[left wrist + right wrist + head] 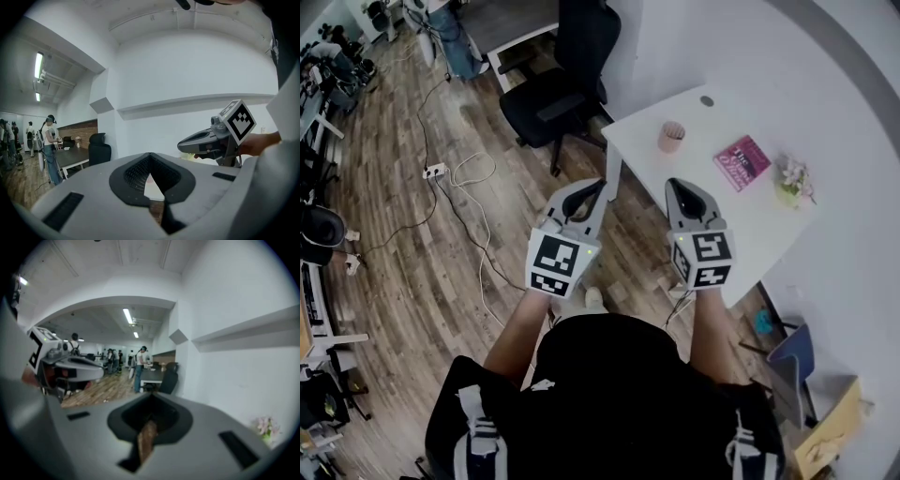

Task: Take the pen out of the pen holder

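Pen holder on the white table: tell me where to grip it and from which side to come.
Pinch the pen holder across its upper wall, coming from the near edge of the table. It stands upright, round, mouth up, the book lying apart from it. The right gripper looks nearest, but is shut and must open first.

Pink book [742, 162], potted flowers [791, 178], black office chair [567, 75], white table [759, 230]

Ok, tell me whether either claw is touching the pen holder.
No: the head view shows the left claw and right claw held in the air, apart from the pen holder.
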